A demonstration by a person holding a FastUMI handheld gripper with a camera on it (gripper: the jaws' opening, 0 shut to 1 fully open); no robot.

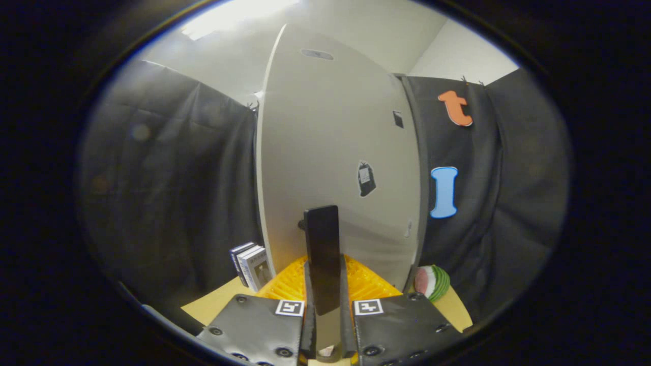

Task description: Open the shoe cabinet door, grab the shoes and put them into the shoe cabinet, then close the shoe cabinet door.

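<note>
Tan tabletop (213,304) under us, black cloth wall (168,193) behind everything, pale room wall and a ceiling light above that. Nearest to us, the gripper (325,305): its fingers sit close together, clamped on the dark vertical handle (322,259) of the cabinet door (335,152), one finger pressing each side, so we read it as gripping the handle. Fingers look ridged where they meet the bar. Handle stands upright between them, its top end rising just past the fingertips against the door face. Door is a tall pale panel directly ahead, seen at a slight angle, left edge toward us; a couple of small dark stickers on its face. We can't tell from this view how far it's swung. Just left of the door's bottom corner, a few small boxes (252,265) stand upright on the table. Right of the bottom corner, a watermelon-slice toy (432,282) lies near the table edge.
</note>
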